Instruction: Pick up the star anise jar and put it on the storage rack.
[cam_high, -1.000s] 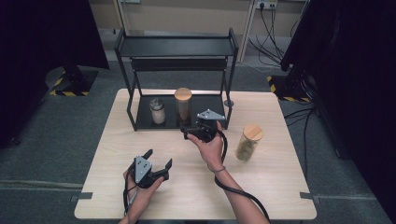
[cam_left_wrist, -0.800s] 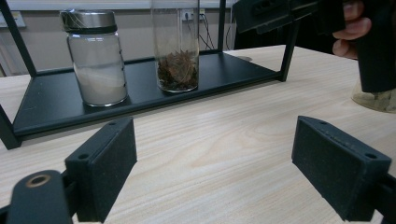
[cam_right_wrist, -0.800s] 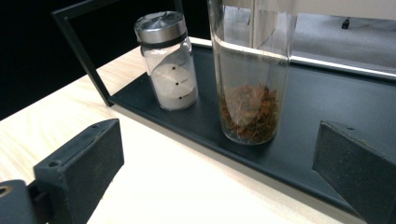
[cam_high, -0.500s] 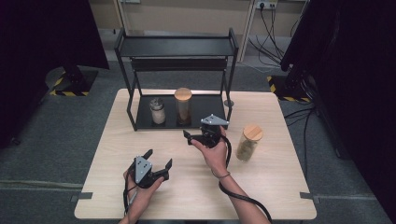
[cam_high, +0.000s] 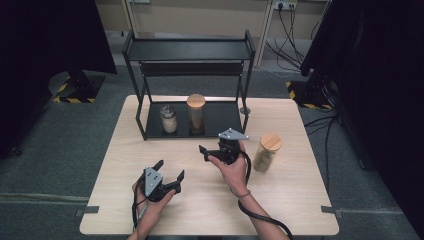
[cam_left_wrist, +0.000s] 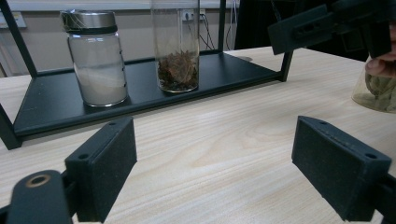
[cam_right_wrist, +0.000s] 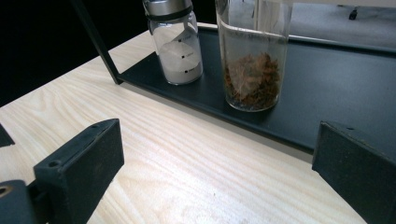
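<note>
A black two-tier rack (cam_high: 145, 80) stands at the table's far side. On its lower shelf (cam_right_wrist: 327, 93) are a small metal-lidded jar of white powder (cam_high: 169, 119) (cam_left_wrist: 95, 58) (cam_right_wrist: 176, 42) and a tall wooden-lidded jar with brown bits (cam_high: 196, 114) (cam_left_wrist: 176, 51) (cam_right_wrist: 254, 60). A third wooden-lidded jar (cam_high: 266, 152) (cam_left_wrist: 376, 91) stands on the table to the right. My right gripper (cam_high: 218, 145) (cam_right_wrist: 219, 172) hovers open just in front of the shelf, facing the two jars, holding nothing. My left gripper (cam_high: 170, 170) (cam_left_wrist: 219, 172) is open and empty, low over the near table.
The wooden table (cam_high: 295, 200) has bare room at its front and left. The rack's black posts (cam_right_wrist: 95, 42) frame the shelf. Cables trail from both grippers toward the table's near edge. Dark curtains and floor cables surround the table.
My right gripper has drawn back a little from the shelf, toward the person and slightly right. The left gripper and the jars have stayed in place.
</note>
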